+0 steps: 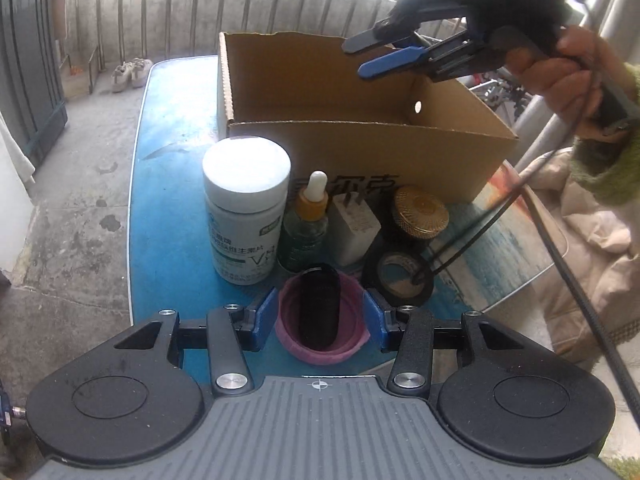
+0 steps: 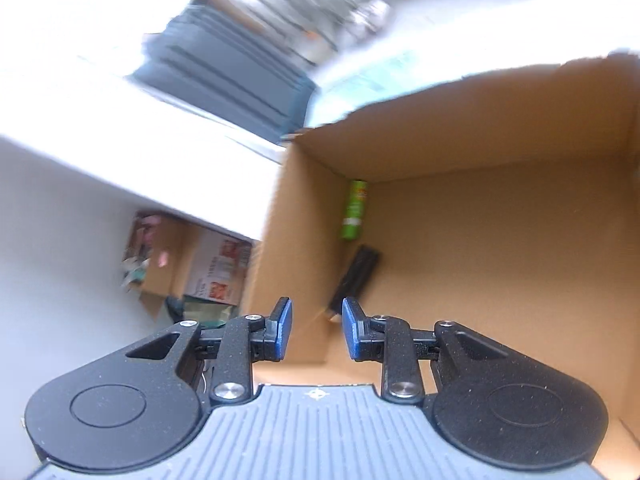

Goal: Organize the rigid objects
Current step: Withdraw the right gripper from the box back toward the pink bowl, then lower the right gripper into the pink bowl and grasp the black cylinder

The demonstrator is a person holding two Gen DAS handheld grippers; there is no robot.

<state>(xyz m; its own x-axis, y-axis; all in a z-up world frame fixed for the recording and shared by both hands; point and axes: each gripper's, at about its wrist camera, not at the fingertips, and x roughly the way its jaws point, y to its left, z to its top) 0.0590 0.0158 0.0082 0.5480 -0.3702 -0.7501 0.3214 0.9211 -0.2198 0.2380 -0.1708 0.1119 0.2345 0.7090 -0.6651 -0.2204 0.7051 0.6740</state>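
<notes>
A cardboard box (image 1: 360, 140) stands open on the blue table (image 1: 176, 128). In front of it stand a white pill bottle (image 1: 244, 212), a dropper bottle (image 1: 306, 224), a white charger block (image 1: 354, 228), a gold-lidded jar (image 1: 420, 212) and a black tape roll (image 1: 400, 280). My left gripper (image 1: 320, 314) is open around a pink cup with a black object inside (image 1: 320, 316). My right gripper (image 1: 360, 56) is open and empty above the box; it also shows in the right wrist view (image 2: 316, 326). Inside the box (image 2: 500, 240) lie a green tube (image 2: 354, 210) and a black object (image 2: 356, 276).
Concrete floor lies left of the table, with a pair of shoes (image 1: 130, 74) by the railing. A dark cabinet (image 1: 28, 60) stands at far left. Beige cloth (image 1: 592, 256) is piled at right. A cable (image 1: 560, 264) hangs from the right gripper across the tape roll.
</notes>
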